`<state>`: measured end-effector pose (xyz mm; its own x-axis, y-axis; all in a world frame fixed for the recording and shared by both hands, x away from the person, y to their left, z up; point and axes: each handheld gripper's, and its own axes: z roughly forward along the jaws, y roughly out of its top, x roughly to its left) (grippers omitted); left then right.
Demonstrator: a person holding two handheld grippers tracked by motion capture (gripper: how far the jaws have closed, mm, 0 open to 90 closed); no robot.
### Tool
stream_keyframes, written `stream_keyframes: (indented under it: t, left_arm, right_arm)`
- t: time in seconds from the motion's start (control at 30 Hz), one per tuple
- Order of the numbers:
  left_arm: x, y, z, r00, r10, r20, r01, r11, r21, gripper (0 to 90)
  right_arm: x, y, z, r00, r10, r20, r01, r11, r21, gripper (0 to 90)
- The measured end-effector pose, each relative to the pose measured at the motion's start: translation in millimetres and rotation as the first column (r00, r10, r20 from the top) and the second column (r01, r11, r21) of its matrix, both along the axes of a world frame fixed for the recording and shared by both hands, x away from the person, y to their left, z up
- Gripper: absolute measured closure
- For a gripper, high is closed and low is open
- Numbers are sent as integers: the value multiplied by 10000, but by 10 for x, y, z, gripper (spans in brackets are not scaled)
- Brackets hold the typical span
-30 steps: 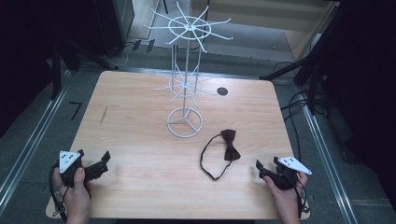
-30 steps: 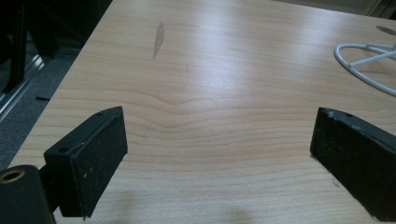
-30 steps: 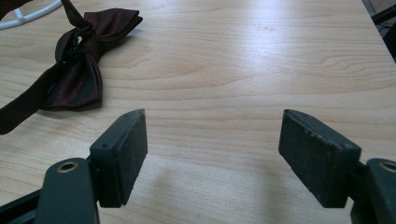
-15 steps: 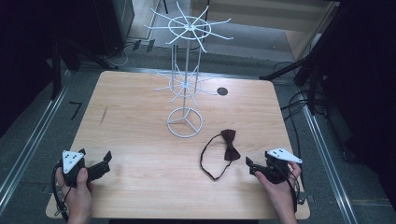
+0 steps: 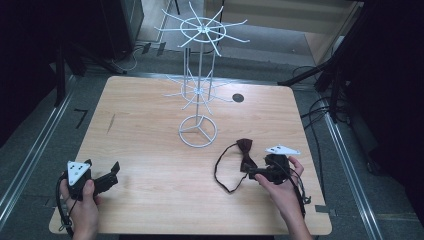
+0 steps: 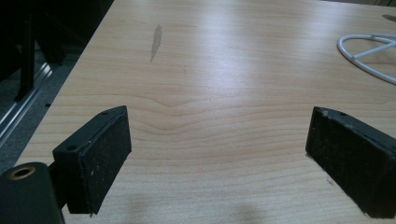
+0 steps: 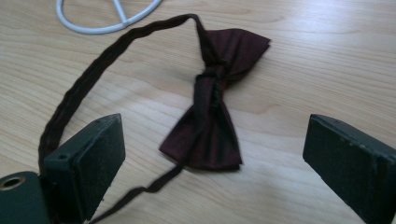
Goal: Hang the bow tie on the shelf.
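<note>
My right gripper (image 5: pixel 251 171), fingers having just spread wider, hovers at the dark red bow tie (image 7: pixel 212 105), nothing pinched; the tie lies flat at five o'clock from the white wire rack (image 5: pixel 198 131). My left gripper (image 6: pixel 219 158) rests at the table's (image 5: pixel 150 200) seven o'clock corner, fingers spread, empty.

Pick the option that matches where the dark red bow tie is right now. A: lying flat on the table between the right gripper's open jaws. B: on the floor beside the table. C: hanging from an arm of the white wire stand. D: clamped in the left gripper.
A: in the right gripper view the bow tie lies flat on the table, and the right gripper has its jaws spread on either side without touching it.
</note>
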<state>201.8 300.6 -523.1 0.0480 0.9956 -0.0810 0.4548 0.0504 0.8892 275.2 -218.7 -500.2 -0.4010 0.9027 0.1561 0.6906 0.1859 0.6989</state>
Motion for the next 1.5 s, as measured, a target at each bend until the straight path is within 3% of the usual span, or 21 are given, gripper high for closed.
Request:
stream_keyframes:
  t: [0.1,0.27,0.3,0.33,0.5,0.57,0.67,0.83,0.87,1.0,1.07,1.2,1.23,1.33,1.37,1.5]
  left_arm:
    - [1,1,1,10000,-20,-30,20,10000,30,72]
    - [6,-3,0,10000,-5,-46,5,10000,35,72]
    - [7,-3,0,10000,32,-46,-32,10000,53,73]
    - [8,-3,1,10000,30,-69,-30,10000,71,72]
    - [16,-6,1,9999,16,-110,-15,10000,88,72]
    - [19,-7,1,9999,2,-147,-1,10000,83,72]
    - [19,-7,1,9999,-1,-150,2,10000,85,72]
    - [18,-4,1,9999,-2,-152,2,10000,51,73]
    - [19,-4,1,9999,1,-147,0,10000,49,73]
    - [19,-4,1,9999,29,-152,-28,10000,56,77]
    - [18,-5,1,9999,73,-141,-73,10000,66,112]
    - [18,-4,2,9999,70,-155,-69,10000,66,113]
    - [17,-2,1,9999,78,-124,-78,10000,27,113]
    - [16,0,1,9999,65,-97,-65,10000,16,114]
    - [14,-2,0,10000,75,-65,-75,10000,26,116]
    - [9,-3,0,10000,80,-14,-80,10000,42,122]
  right_arm:
    - [43,73,-1,9999,55,-127,-56,9999,-97,64]
    - [169,174,-61,9992,-111,-377,106,9998,-139,145]
    - [207,198,-109,9990,-215,-381,205,9994,-260,225]
    - [219,212,-128,9986,-404,-334,389,9983,-443,250]
    - [273,230,-185,9964,-698,-482,676,9967,-458,296]
    - [295,261,-227,9934,-928,-670,877,9933,-753,361]
    - [286,290,-270,9930,-892,-772,820,9924,-922,472]
    - [255,322,-283,9956,-752,-554,679,9900,-1237,571]
    - [241,326,-280,9966,-661,-487,594,9900,-1278,664]
    - [218,325,-275,9984,-496,-289,453,9900,-1333,770]
    - [190,312,-278,9996,-298,33,299,9909,-1313,819]
    - [159,309,-280,9991,-228,352,273,9909,-1314,827]
    - [129,312,-247,9971,-236,725,327,9915,-1261,828]
    - [105,308,-203,9946,-237,1010,339,9944,-1004,829]
    - [69,300,-141,9883,-206,1511,327,9964,-781,829]
    - [6,278,-48,9756,-211,2184,281,9992,-292,827]
